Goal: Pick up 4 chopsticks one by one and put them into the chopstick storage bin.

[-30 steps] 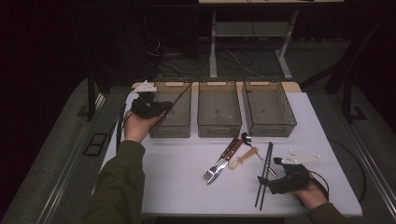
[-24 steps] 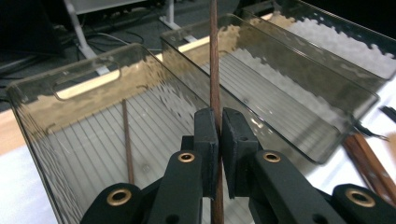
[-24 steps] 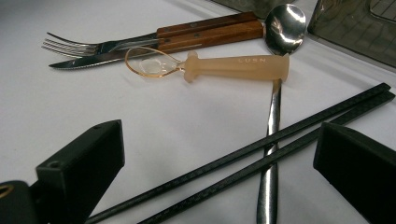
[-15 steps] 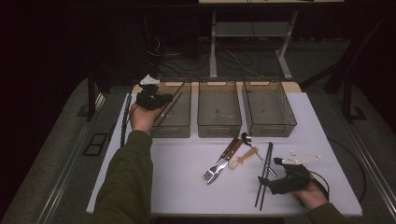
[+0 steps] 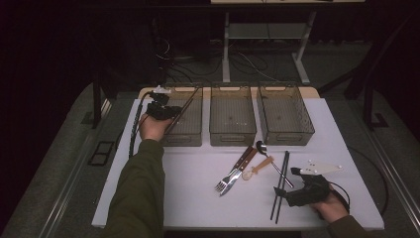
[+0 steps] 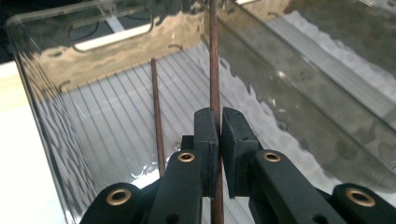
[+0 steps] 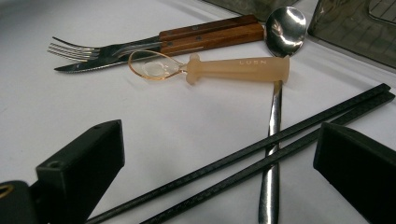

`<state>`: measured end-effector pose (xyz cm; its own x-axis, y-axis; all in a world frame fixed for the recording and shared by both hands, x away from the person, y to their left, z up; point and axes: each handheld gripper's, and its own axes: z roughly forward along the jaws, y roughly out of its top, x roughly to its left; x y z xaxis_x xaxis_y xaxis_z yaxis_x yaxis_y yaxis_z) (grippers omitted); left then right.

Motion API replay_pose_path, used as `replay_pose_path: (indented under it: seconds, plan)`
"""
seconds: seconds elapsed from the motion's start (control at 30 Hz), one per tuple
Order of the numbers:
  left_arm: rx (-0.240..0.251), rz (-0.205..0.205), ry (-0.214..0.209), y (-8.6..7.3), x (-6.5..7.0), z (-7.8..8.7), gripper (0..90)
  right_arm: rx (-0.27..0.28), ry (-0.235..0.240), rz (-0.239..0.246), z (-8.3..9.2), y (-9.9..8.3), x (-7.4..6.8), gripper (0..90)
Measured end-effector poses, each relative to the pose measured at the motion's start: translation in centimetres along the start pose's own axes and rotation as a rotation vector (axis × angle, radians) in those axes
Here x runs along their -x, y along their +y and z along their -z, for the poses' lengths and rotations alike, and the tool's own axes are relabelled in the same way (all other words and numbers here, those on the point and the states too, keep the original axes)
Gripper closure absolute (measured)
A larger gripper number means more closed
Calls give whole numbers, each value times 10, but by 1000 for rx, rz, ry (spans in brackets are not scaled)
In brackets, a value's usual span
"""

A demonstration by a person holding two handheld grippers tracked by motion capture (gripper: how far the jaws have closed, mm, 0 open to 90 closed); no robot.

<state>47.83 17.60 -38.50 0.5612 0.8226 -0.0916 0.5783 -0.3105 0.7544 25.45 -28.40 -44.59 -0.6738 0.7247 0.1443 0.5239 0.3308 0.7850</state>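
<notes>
**Brown chopstick held over the left bin; release pending**

Brown wood, thin and round: that is the chopstick point(image 6: 214, 70) my left claw point(image 6: 219, 135) is clamped on, pads pressed flat against it from both sides. In the left gripper view the stick runs up past the pads and over the floor of the clear ribbed plastic bin point(image 6: 51, 135). A second brown wooden chopstick point(image 6: 158, 126) already lies in that bin, just beside the held one and apart from it. In the high view my left claw point(image 5: 159, 110) sits at the near left corner of the left-hand bin point(image 5: 190, 139), the first of three in a row.

My right claw point(image 7: 219, 172) stands wide apart, gripping nothing. It rests low on the white table point(image 7: 140, 121), with the pair of black chopsticks point(image 7: 261, 154) passing between its jaws without contact. Beyond lie a translucent amber spoon point(image 7: 224, 68), a steel spoon point(image 7: 280, 37), and a wood-handled fork and knife point(image 7: 187, 39).

Assessment: the step in hand is placing the brown chopstick beside its mate. The next move calls for lowering the stick until it lies near flat on the bin floor, then parting the left jaws and withdrawing clear of the wall. The black pair looks the likely next pick for the right claw.
</notes>
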Motion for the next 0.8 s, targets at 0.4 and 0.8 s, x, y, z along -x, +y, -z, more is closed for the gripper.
replay_pose_path:
  seconds: [0.4, 0.8]
  plan:
    - [-7, 1, 36, 0, 1, -1, 788, -1, 1, -2, 0, 0, -1, 16]
    - [21, -16, 24, -1, 3, 1, 624, -4, 1, -1, 0, 0, -1, 16]
